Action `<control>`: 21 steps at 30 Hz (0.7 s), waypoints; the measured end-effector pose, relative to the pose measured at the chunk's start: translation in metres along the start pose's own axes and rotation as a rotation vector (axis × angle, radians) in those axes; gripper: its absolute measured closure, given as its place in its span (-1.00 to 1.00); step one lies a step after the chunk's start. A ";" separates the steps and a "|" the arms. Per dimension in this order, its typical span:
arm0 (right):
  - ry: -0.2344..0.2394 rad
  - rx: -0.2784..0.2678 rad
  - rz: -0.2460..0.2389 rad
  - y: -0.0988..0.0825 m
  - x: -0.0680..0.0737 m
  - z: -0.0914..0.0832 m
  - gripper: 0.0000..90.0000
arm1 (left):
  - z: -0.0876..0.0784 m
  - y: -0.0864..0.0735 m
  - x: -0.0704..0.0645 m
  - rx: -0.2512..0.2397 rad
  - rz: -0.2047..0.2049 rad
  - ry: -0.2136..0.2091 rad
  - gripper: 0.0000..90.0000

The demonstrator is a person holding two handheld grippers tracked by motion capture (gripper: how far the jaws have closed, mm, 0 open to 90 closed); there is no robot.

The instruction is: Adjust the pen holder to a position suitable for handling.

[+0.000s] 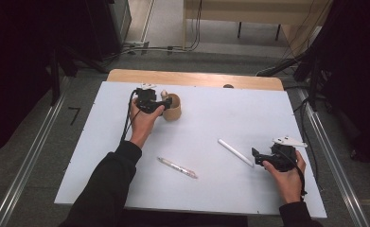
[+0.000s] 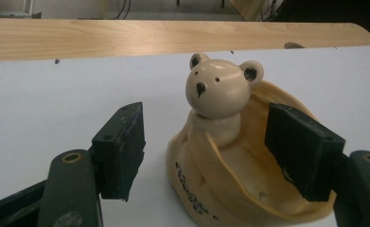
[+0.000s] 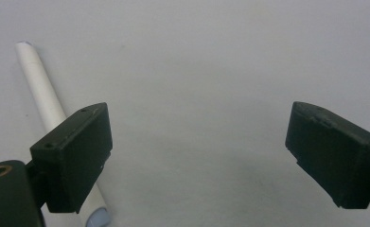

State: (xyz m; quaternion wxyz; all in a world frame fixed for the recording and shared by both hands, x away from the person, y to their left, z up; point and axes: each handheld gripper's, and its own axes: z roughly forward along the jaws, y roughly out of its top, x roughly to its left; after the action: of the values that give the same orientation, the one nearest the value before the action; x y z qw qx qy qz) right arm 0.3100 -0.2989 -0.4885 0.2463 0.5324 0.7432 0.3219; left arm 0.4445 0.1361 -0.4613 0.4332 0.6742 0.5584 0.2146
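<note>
Tan ceramic bear-shaped cup [image 2: 220,156]: upright at the far left of the white tabletop [image 1: 211,118], bear head on its rim.
Left gripper [image 2: 206,146]: jaws wide apart, straddling the cup; one pad inside the bowl, holding nothing.
White pen [image 1: 235,152]: lying mid-table, just beside the right gripper [image 3: 197,156].
Right gripper: jaws wide, empty.
Clear pen [image 1: 177,167]: nearer the front edge.

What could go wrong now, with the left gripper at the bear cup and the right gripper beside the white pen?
1. The left gripper is open, with one jaw inside the bear cup and one outside. Closing on that thin wall alone might tip the cup.
2. The white pen lies beside the right gripper, partly under one jaw, not between the jaws. Closing here would likely miss it or roll it away.
</note>
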 end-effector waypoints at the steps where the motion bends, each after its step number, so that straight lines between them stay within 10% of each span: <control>1: 0.001 0.000 -0.001 0.000 0.000 0.000 -0.85 | 0.002 0.000 0.000 0.004 0.006 0.006 -0.28; 21: 0.004 0.007 -0.005 -0.001 0.000 0.000 -0.84 | 0.015 -0.001 0.001 0.006 0.060 -0.027 0.41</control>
State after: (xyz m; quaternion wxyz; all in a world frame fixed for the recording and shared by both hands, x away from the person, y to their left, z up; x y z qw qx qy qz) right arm 0.3098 -0.2989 -0.4894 0.2437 0.5307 0.7461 0.3199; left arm 0.4560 0.1314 -0.4706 0.4320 0.6947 0.5327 0.2167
